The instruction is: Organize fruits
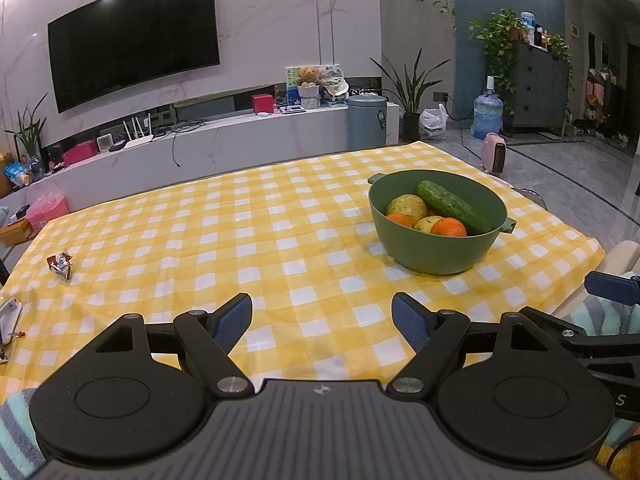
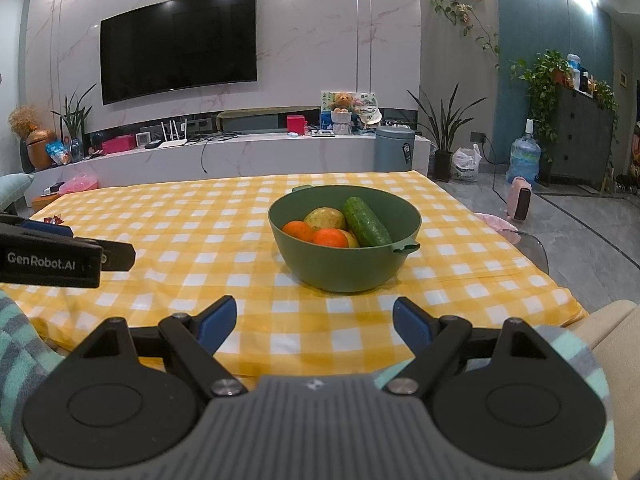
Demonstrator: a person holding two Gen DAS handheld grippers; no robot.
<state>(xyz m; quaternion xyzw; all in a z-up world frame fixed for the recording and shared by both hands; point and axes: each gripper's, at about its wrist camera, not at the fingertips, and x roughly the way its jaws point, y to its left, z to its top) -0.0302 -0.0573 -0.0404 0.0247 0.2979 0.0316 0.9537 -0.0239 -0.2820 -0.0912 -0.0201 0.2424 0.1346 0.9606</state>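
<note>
A green bowl (image 1: 432,252) stands on the yellow checked tablecloth (image 1: 240,240), to the right in the left wrist view and centred in the right wrist view (image 2: 344,268). It holds a cucumber (image 1: 452,206) (image 2: 366,222), two oranges (image 1: 450,227) (image 2: 331,238) and yellow-green fruits (image 1: 408,206) (image 2: 325,218). My left gripper (image 1: 322,320) is open and empty over the near cloth, left of the bowl. My right gripper (image 2: 314,320) is open and empty just in front of the bowl.
A crumpled foil wrapper (image 1: 61,266) lies at the table's left. A white object (image 1: 8,314) sits at the left edge. The table's right edge drops to the floor, where a pink heater (image 1: 494,154) stands. A TV wall and cabinet lie beyond.
</note>
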